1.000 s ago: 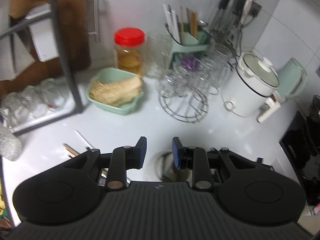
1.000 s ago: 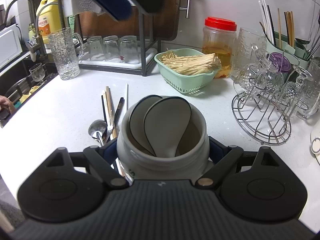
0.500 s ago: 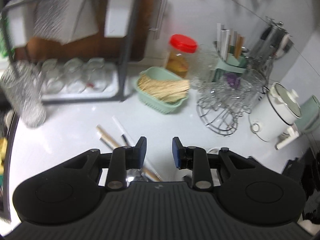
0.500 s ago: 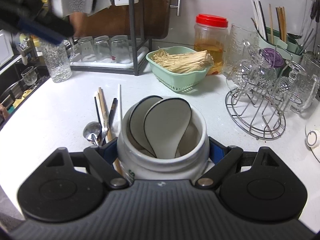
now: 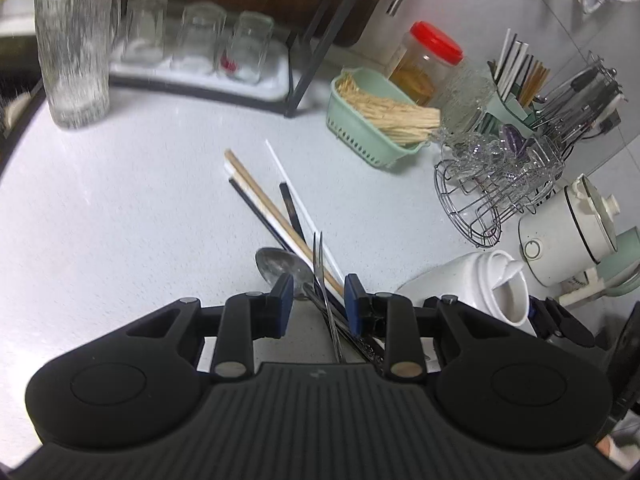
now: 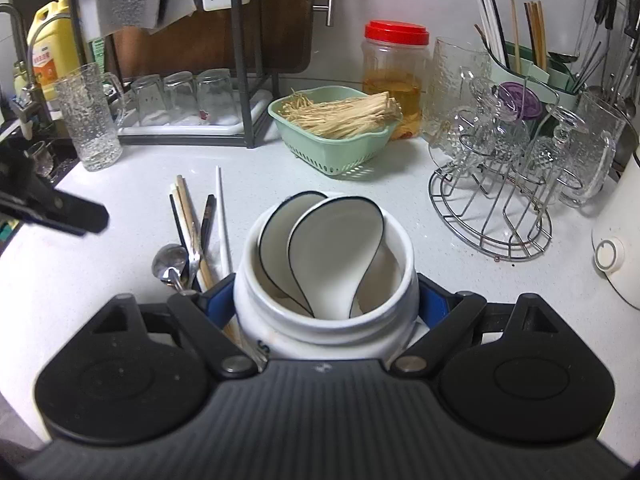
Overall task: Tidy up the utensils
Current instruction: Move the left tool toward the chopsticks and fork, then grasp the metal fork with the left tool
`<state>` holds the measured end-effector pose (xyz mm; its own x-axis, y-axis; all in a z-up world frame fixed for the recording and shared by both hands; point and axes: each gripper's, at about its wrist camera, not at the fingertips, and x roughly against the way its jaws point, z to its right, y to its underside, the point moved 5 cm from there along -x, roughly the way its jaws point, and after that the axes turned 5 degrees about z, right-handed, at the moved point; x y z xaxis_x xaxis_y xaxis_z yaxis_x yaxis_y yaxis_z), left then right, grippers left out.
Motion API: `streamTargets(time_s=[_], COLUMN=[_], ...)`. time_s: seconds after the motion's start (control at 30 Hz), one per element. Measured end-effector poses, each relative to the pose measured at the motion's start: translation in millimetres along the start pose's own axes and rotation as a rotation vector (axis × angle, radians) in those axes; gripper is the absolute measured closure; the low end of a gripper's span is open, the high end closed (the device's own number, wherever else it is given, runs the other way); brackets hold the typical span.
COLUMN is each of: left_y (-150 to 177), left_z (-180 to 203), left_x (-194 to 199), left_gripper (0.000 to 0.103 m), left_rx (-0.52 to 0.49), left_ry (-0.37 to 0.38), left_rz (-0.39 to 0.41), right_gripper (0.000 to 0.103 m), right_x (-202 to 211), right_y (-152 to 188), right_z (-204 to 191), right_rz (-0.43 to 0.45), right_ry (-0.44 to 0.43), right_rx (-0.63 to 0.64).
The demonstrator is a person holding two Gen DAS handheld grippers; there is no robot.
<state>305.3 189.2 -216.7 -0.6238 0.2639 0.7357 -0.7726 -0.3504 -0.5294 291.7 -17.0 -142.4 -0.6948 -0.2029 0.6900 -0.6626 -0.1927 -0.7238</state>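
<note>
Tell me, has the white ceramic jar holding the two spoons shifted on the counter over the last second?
No. The white ceramic jar sits as before between the right gripper pads, keeping its place beside the loose chopsticks and before the green basket.

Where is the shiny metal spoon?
The metal spoon lies on the counter left of the white jar, beside the chopsticks in the right wrist view.

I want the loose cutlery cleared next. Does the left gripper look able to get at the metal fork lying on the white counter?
Probably yes. The left gripper is open, its jaws either side of the metal fork, nothing above it. The metal spoon and chopsticks crowd it, so it may grab those too.
</note>
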Motion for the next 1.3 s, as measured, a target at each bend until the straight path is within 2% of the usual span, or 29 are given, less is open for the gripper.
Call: streamTargets(time_s=[0.37, 0.53, 0.77, 1.03, 1.07, 1.23, 1.3], left_y=[-6, -8, -8, 0, 1, 1, 1], left_z=[-4, -1, 10, 12, 13, 12, 11], left_x=[-60, -80, -94, -95, -95, -96, -96], left_gripper=[0.071, 0.071, 0.071, 0.073, 0.074, 0.092, 0.096], left_rx=[0.026, 0.024, -0.059, -0.106, -0.116, -0.113, -0.113], left_ry=[0.045, 0.027, -0.029, -0.085, -0.092, -0.106, -0.11], left_rz=[-0.017, -0.011, 0.021, 0.07, 0.071, 0.058, 0.054], right_gripper=[0.012, 0.012, 0.012, 0.012, 0.012, 0.012, 0.012], right_x=[1, 0, 1, 3, 3, 3, 3], right_y=[0, 0, 0, 2, 2, 3, 3], right_z=[-1, -1, 0, -1, -1, -1, -1], right_rz=[-0.011, -0.02, -0.017, 0.012, 0.013, 0.023, 0.025], right_ry=[0.028, 0.025, 0.017, 0.014, 0.014, 0.015, 0.015], right_rx=[-0.014, -0.007, -0.008, -0.002, -0.002, -0.004, -0.005])
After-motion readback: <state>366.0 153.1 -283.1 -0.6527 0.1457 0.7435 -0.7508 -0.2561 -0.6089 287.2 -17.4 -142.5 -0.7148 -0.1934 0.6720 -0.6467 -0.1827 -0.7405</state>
